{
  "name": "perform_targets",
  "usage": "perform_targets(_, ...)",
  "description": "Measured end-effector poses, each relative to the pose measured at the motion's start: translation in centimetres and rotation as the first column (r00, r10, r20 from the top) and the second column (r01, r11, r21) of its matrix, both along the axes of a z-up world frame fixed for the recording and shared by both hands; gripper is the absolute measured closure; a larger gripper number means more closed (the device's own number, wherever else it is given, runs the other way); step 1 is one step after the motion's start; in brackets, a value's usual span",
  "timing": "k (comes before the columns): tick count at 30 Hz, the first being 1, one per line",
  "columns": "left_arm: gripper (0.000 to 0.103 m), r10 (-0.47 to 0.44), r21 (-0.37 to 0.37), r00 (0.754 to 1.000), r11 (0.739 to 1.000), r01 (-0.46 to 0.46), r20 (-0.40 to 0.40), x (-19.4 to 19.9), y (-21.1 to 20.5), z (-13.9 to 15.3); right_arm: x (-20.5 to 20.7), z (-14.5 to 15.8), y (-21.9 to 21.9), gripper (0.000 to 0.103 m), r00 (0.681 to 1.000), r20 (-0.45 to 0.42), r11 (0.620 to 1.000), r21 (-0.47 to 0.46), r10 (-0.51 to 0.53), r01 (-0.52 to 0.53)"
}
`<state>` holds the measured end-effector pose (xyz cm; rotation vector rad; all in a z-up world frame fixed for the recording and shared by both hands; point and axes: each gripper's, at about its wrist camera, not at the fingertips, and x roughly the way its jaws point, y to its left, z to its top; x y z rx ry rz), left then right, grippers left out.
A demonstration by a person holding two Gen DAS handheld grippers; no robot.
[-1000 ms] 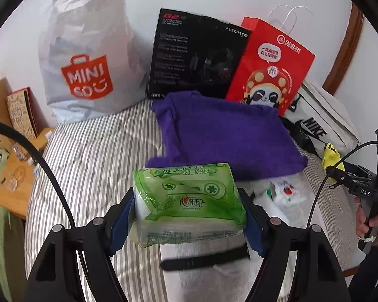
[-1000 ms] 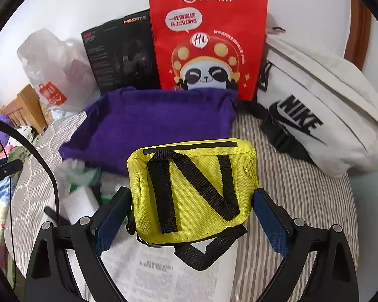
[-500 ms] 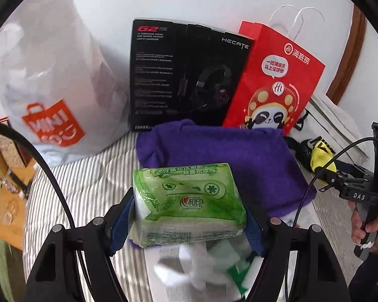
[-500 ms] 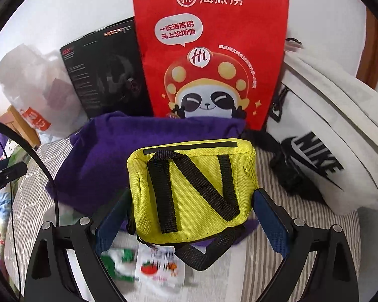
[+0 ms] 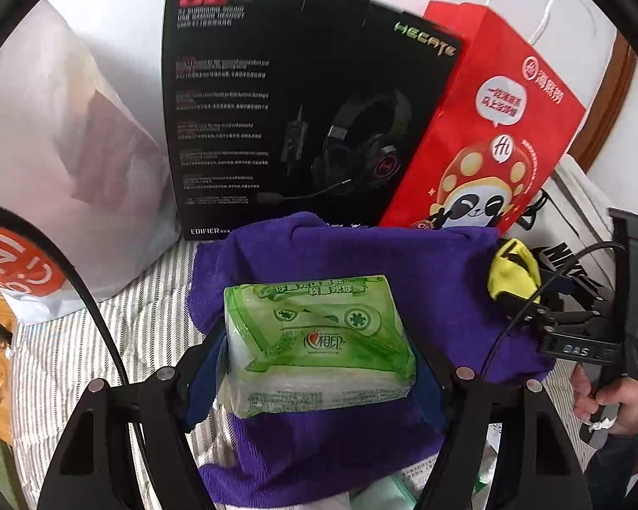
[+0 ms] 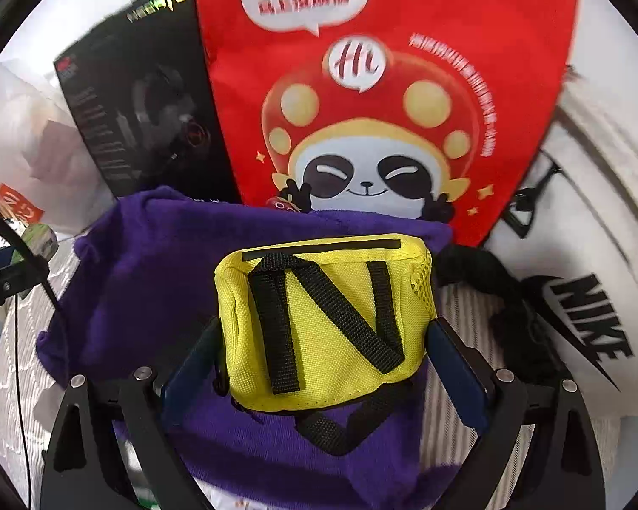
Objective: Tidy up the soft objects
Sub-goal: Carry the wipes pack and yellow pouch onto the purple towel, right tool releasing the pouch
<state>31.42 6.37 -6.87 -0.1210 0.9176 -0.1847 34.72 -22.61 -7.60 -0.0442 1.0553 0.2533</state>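
Note:
My left gripper [image 5: 319, 374] is shut on a green pack of tissues [image 5: 319, 340] and holds it over a purple towel [image 5: 446, 280] spread on the striped bed. My right gripper [image 6: 325, 365] is shut on a yellow pouch with black straps [image 6: 323, 318], held over the same purple towel [image 6: 149, 280]. In the left wrist view the right gripper [image 5: 514, 293] shows at the right edge with the yellow pouch [image 5: 510, 272] in it, above the towel's right end.
A black headset box [image 5: 285, 114], a red panda paper bag [image 5: 489, 136] and a white plastic bag [image 5: 64, 161] stand against the wall behind the towel. A white Nike bag [image 6: 591, 263] lies to the right. Loose papers and packets lie on the striped bedsheet [image 5: 106, 340] in front.
Both grippers have moved forward toward the wall with their loads. They now hang over the purple towel instead of in front of it.

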Motion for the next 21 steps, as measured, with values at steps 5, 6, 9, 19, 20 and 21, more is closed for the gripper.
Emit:
perform_targets(5,0.029,0.003,0.005,1.0,1.0,-0.003,-0.022,0.9,0.4,-0.8,2.2,-2.8,1.1,0.008,0.998,-0.055,0.999,-0.033,0.012,-0.014)
perform_targets(6,0.029,0.003,0.007,1.0,1.0,-0.003,-0.025,1.1,0.4,-1.0,2.6,-3.3,1.3,0.008,0.998,-0.067,0.999,-0.04,0.017,-0.019)
perform_targets(9,0.029,0.002,0.01,1.0,1.0,-0.001,-0.031,1.4,0.6,-1.2,3.5,-4.6,1.7,0.008,0.995,-0.102,0.998,-0.057,0.009,-0.015)
perform_targets(19,0.029,-0.005,0.017,0.999,1.0,0.006,-0.051,1.9,0.6,-1.8,4.6,-6.2,2.3,0.007,0.989,-0.15,0.995,-0.1,-0.004,-0.011)
perform_targets(20,0.029,-0.007,0.016,0.999,1.0,0.008,-0.052,1.9,0.6,-1.9,4.6,-6.3,2.3,0.006,0.989,-0.151,0.995,-0.1,0.0,-0.015)
perform_targets(21,0.029,-0.008,0.016,0.999,1.0,0.009,-0.053,2.0,0.5,-1.9,4.6,-6.3,2.5,0.005,0.988,-0.152,0.995,-0.103,0.005,-0.02)
